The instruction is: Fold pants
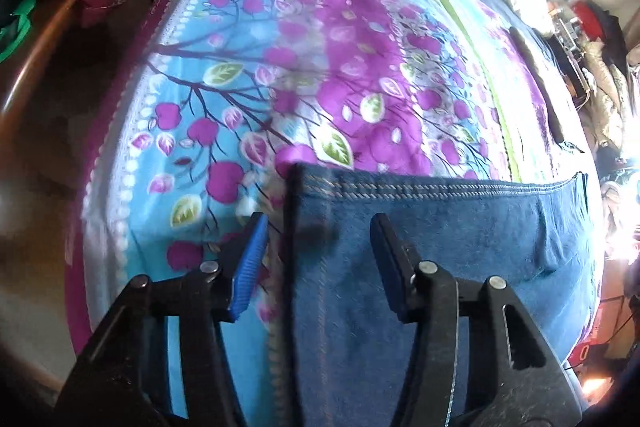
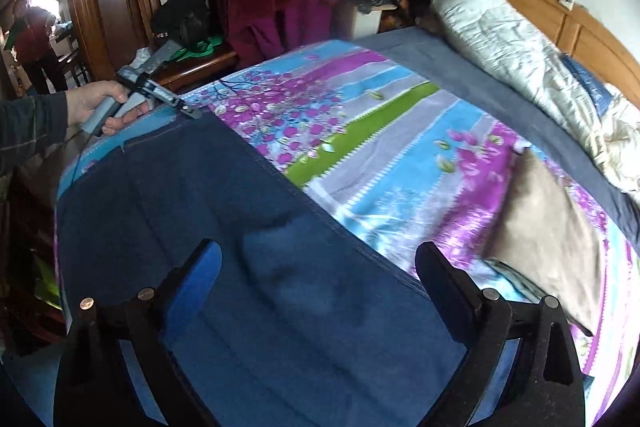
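Our left tool (image 1: 318,241) sits low in the left wrist view with its blue pads spread wide, straddling the hemmed corner of the pants (image 1: 420,247); nothing is pinched; our right tool (image 2: 318,267), at the bottom of the right wrist view, is likewise spread, hovering over the middle of the denim. The pants lie flat along the near edge of the bed (image 2: 400,155), on the flowered sheet, running from lower centre to the upper left of the right wrist view, where our left hand (image 2: 100,105) grips its tool at the far hem. We judge the risk to be a shallow bite: a pad catching only the top layer, or the sheet with it, would drag the fold crooked; a tan pillow (image 2: 548,235) lies near on the right. No writing is clear enough to read with confidence.
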